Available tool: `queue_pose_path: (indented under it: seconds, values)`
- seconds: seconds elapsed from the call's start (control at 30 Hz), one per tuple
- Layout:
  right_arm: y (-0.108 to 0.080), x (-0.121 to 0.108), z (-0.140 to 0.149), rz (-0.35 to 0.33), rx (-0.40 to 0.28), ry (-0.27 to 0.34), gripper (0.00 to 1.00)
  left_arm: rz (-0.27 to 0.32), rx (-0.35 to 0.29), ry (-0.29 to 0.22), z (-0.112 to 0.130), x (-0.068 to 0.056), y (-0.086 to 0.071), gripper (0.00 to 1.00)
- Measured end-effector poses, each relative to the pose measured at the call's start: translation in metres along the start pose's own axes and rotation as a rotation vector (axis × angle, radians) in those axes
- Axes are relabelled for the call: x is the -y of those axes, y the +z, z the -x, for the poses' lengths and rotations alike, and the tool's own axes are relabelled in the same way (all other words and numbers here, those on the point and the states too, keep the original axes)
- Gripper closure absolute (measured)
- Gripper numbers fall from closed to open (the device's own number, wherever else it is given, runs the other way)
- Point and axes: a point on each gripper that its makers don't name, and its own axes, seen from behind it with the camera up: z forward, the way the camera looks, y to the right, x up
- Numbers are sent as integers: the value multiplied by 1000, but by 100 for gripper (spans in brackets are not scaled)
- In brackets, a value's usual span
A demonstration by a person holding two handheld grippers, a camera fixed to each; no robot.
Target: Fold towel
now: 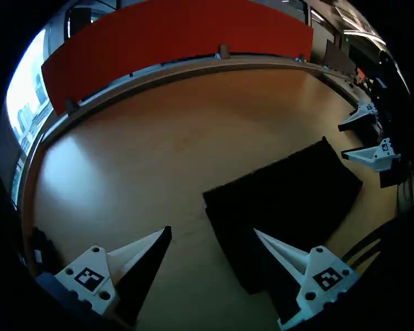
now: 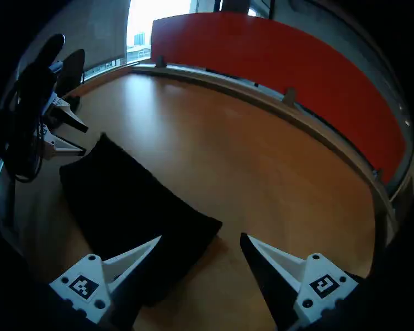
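While the black towel (image 1: 284, 193) lies flat on the wooden table (image 1: 152, 149), well away from the far edge where a red partition (image 1: 179, 38) stands, the two tongs sit at its opposite ends. The left tongs (image 1: 212, 230) are spread wide and grip nothing. One finger is over the dark cloth, the other is over bare wood, and a towel corner sits in the gap between the tips. The right tongs (image 2: 200, 237) are spread just as wide and are also empty. In the right gripper view, their left finger is above the towel and their right finger above bare table, with another corner of the cloth between them. Whether any fingertip touches the cloth cannot be told. A bright window (image 1: 25, 105) shows beyond the table's far left corner.
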Motion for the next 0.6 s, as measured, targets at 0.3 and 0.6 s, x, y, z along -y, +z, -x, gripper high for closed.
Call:
queue_pose_path:
  seconds: [0.3, 0.6]
  values:
    - [-9, 6, 5, -8, -6, 5, 0, -6, -5, -20, 5, 3, -7, 1]
    - [-23, 17, 13, -17, -15, 18, 0, -14, -16, -42, 15, 1, -23, 1]
